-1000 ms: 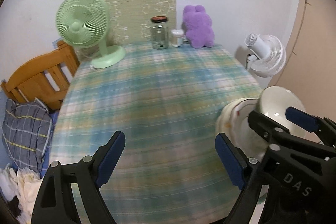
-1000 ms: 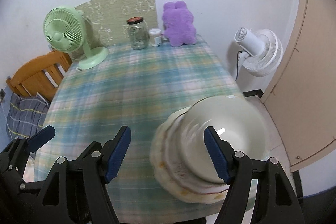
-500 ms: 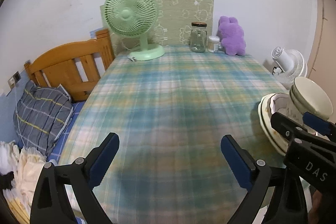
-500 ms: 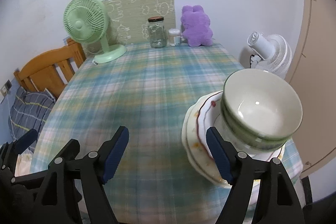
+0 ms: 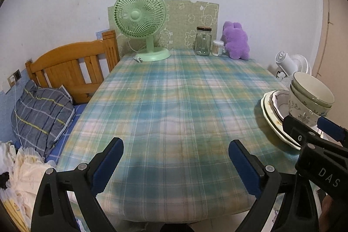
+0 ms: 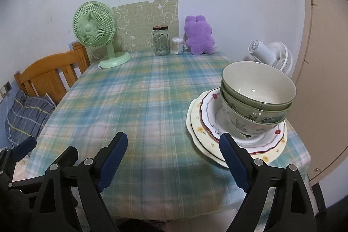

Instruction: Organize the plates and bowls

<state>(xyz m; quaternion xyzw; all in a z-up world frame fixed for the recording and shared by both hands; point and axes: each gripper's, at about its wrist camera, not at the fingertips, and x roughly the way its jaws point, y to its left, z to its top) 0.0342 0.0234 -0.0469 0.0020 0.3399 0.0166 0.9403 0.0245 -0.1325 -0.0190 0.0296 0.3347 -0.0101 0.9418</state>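
Your left gripper (image 5: 176, 163): jaws wide, nothing between. Stacked bowls (image 5: 310, 99) on plates (image 5: 270, 116), far right on plaid tablecloth (image 5: 174, 101).

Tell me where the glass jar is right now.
In the right wrist view the glass jar stands at the table's far edge, between the green fan on its left and the small cotton-swab tub on its right.

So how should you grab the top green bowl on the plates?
Probably by its rim: the top green ceramic bowl sits upright, nested in the flowered bowl, so only its rim is free. Bring the open right gripper from above, one finger inside, one outside.
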